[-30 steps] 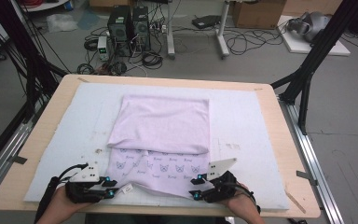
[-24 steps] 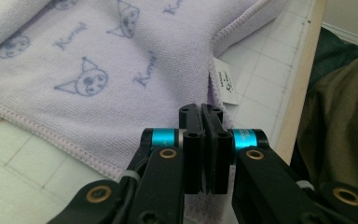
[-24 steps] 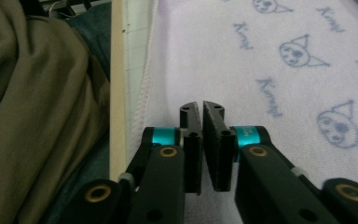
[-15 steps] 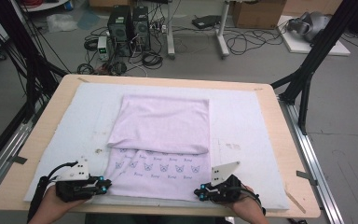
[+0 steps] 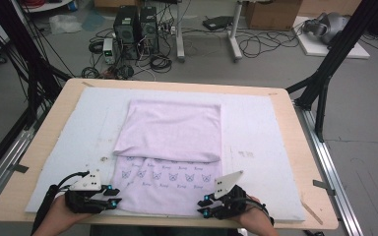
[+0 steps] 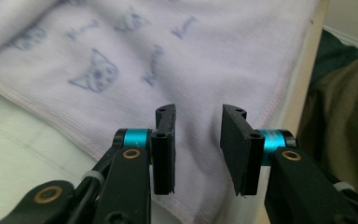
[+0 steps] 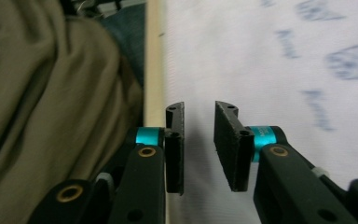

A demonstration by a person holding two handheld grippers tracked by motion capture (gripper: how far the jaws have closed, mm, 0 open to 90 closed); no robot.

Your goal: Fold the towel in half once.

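Lying flat on the near half of the white mat (image 5: pixel 270 123), the lilac cat-print cloth (image 5: pixel 170 147) has dropped from both lifted corners, left gripper (image 5: pixel 112 195) and right gripper (image 5: pixel 205 205) jaws just parting, empty, so regrasping comes next.

The table (image 5: pixel 295 123) is a light wooden board with rounded corners, standing on a dark metal frame. A pale white-blue mat (image 5: pixel 261 142) covers most of its top, leaving a bare wood margin on every side (widest at left and right). Directly on the mat lies a lilac cloth (image 5: pixel 170 147) printed with small cat faces; its far portion is folded over onto itself, plain side up, and its near hem reaches the mat's near edge. Faint marks show on the mat beside the cloth.
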